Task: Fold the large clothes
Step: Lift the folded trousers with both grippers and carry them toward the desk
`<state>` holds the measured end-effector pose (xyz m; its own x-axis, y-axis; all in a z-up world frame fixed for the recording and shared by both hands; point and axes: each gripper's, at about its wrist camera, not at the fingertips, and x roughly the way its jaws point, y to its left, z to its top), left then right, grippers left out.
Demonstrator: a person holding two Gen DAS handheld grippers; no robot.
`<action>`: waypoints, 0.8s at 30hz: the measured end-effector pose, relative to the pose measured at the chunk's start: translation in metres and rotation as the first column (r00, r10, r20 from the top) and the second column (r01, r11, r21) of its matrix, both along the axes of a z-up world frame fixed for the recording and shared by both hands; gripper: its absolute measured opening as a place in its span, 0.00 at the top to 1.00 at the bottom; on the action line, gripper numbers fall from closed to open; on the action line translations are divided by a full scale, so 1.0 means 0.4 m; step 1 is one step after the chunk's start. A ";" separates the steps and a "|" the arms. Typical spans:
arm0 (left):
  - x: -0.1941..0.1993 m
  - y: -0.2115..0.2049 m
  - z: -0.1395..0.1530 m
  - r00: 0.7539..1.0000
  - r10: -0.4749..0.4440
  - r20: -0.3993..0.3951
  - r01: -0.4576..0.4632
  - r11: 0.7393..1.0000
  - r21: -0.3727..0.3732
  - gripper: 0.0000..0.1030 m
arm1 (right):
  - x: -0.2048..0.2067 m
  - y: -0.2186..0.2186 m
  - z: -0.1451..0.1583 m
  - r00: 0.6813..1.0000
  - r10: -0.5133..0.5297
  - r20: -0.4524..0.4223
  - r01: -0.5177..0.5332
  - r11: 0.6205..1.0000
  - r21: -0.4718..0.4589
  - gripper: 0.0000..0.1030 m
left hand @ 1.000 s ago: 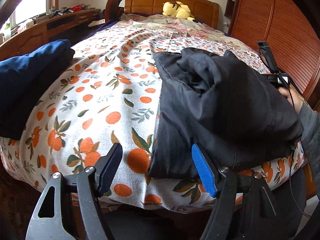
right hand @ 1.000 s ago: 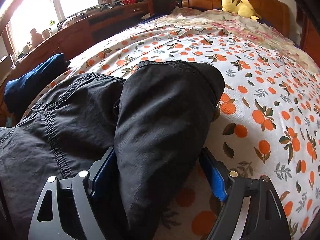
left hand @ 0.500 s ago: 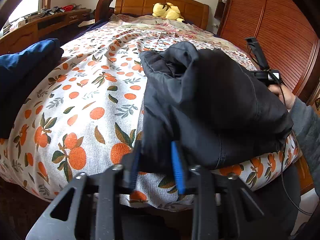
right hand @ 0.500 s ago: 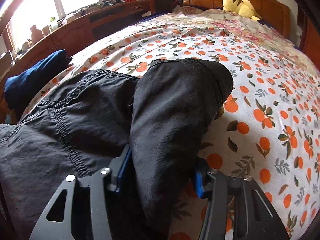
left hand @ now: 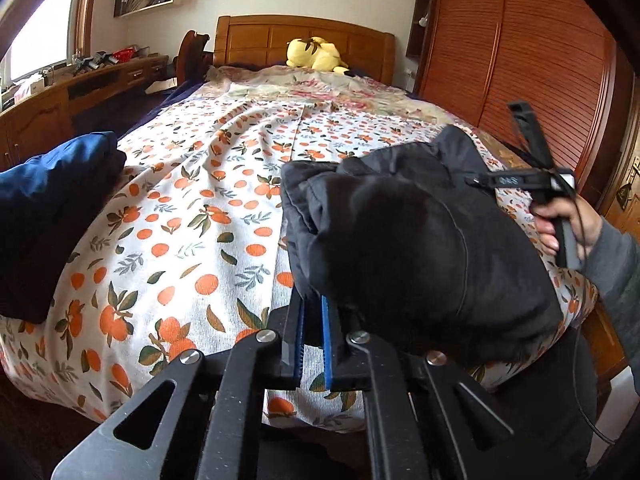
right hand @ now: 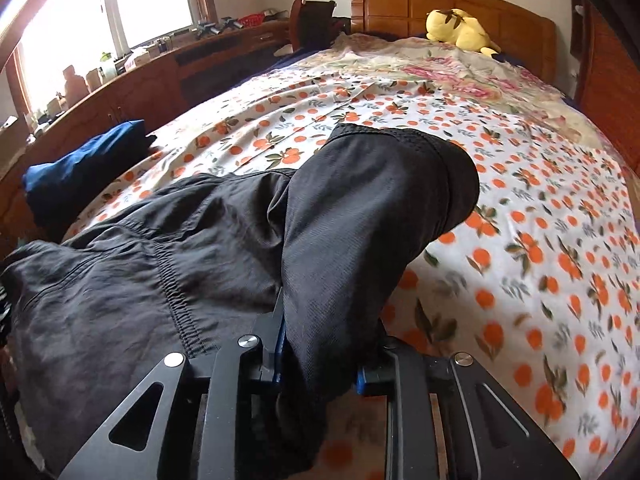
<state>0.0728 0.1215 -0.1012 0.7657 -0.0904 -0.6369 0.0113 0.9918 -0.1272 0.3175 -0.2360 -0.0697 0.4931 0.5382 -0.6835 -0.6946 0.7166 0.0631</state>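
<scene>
We see a bed (left hand: 192, 240) under an orange-print sheet, wooden headboard behind, a wardrobe (left hand: 520, 80) close along one side. The black garment (left hand: 420, 240) lies bunched at the near corner; its underside and far folds are hidden from us. A blue pile (left hand: 48, 184) sits at the opposite edge, with bare sheet between. Our left gripper (left hand: 312, 332) has just closed, pinching the garment's hem. Our right gripper (right hand: 320, 360) has been closing and clamps a thick fold.

Black garment (right hand: 360, 220) folds bury the right gripper (right hand: 320, 356) pads, while the orange-print bedsheet (right hand: 540, 280) blurs toward the frame's right edge.
</scene>
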 end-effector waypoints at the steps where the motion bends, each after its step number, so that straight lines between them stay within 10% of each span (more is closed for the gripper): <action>1: 0.000 0.001 0.000 1.000 -0.001 0.001 0.001 1.000 -0.003 0.93 | -0.011 -0.019 0.000 1.000 -0.006 -0.006 0.006 1.000 0.003 0.76; 9: -0.007 -0.005 0.016 0.999 -0.011 0.042 0.012 0.999 -0.031 0.94 | -0.067 -0.074 0.002 0.999 -0.051 -0.002 0.051 0.999 -0.013 0.77; 24: -0.063 0.203 0.129 0.972 0.114 0.206 -0.091 0.989 -0.121 0.95 | -0.173 0.237 0.243 0.977 0.055 0.207 -0.039 0.996 -0.081 0.79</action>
<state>0.0477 0.2025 -0.0495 0.8908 -0.0648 -0.4498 -0.0512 0.9691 -0.2411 0.2483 -0.1412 0.0274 0.6045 0.5144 -0.6083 -0.7197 0.6800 -0.1402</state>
